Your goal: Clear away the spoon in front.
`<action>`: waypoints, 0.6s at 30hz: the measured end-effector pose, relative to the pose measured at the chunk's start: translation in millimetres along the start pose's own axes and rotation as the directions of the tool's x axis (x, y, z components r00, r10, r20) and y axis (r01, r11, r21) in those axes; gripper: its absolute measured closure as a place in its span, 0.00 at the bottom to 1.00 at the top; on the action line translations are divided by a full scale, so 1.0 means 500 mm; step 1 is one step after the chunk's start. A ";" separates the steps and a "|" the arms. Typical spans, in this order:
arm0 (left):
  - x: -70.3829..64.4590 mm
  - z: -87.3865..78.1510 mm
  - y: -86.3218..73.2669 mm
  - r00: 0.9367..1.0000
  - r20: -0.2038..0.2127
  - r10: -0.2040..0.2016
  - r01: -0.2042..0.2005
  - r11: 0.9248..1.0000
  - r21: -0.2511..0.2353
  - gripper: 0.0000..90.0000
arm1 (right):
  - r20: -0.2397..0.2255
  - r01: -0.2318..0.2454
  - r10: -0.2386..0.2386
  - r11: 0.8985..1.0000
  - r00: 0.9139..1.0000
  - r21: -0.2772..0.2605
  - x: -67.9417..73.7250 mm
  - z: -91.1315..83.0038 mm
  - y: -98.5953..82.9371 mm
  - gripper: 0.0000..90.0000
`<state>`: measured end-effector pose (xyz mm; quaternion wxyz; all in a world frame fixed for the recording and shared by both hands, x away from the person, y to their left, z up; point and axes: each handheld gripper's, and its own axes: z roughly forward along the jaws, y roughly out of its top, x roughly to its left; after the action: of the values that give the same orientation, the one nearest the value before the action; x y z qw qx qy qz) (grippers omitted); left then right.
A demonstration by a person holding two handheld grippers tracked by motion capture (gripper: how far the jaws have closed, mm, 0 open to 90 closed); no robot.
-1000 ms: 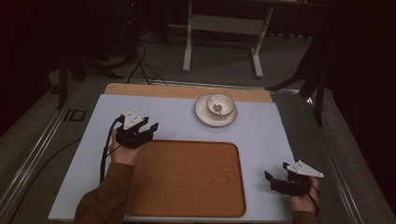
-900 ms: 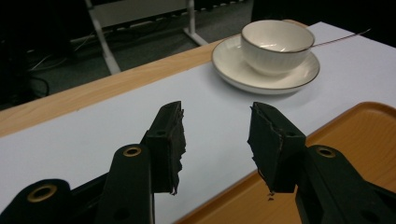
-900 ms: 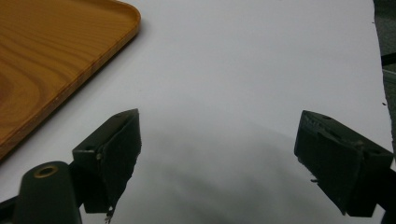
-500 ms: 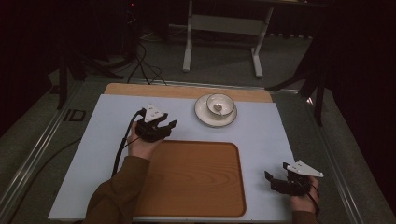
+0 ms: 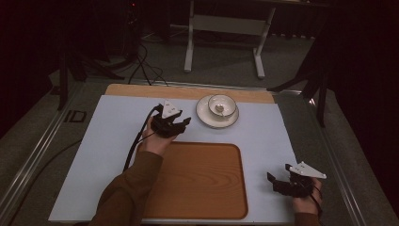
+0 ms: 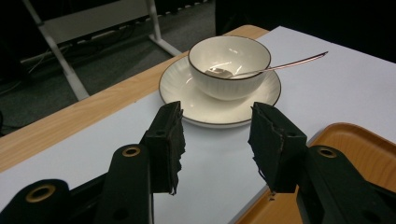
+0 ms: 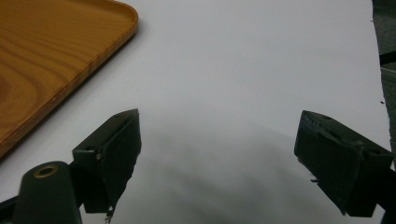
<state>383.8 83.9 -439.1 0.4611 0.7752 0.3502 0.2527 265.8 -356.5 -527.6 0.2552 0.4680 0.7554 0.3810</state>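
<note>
- Left gripper view first: left gripper point(image 6: 217, 144) is hovering w/ its jaws spread apart, nothing between them, aiming straight at the saucer point(image 6: 175, 88) just ahead.
- Bowl point(image 6: 231, 67) is sitting on that saucer, and a spoon point(image 6: 280, 67) is resting inside it w/ the handle sticking out over the rim toward the right of this view.
- High view: left gripper point(image 5: 175, 123) is sitting just beside the saucer point(image 5: 203, 112), near but not touching, at the far side of the white mat point(image 5: 113, 127). Wooden tray point(image 5: 193, 179) is lying right behind the gripper, closer to the person, nothing on it.
- Right gripper point(image 5: 288, 181) is parked well apart from all that, near the right front corner of the mat. Right gripper view is showing its jaws wide open over bare mat, tray corner point(image 7: 56, 51) off to the side.
- Handling guess: bowl + saucer are looking like glazed ceramic, so stiff, slick, chippable, prob not light. The stack isn't locked together, so the bowl could be sliding on the saucer and the spoon rattling or tipping out if tilted.
- Where to grab, imo: pinch the saucer rim at the near edge and keep it level, or take the bowl by its wall over the rim on the side away from the spoon handle. Spoon is thin metal, easiest mid-handle where it's sticking out.
</note>
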 end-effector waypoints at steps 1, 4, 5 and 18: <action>-0.001 0.004 0.002 1.000 0.008 0.002 -0.002 1.000 -0.005 0.59 | 0.000 0.000 0.000 1.000 1.000 0.000 0.000 0.000 0.000 0.16; -0.002 0.014 0.008 0.999 0.032 -0.006 0.007 1.000 -0.011 0.57 | -0.001 -0.001 0.001 1.000 1.000 0.000 -0.001 0.000 0.000 0.16; -0.002 0.018 0.010 0.999 0.036 -0.008 0.009 1.000 -0.013 0.57 | -0.001 -0.001 0.001 1.000 1.000 0.001 -0.001 0.000 0.000 0.16; -0.027 0.074 0.021 0.998 0.057 0.027 -0.029 0.999 0.026 0.55 | -0.002 -0.002 0.002 1.000 1.000 -0.002 -0.001 0.000 0.000 0.16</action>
<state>405.1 49.9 -447.2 0.4566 0.7930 0.3295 0.2325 266.0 -357.3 -527.6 0.2545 0.4683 0.7549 0.3822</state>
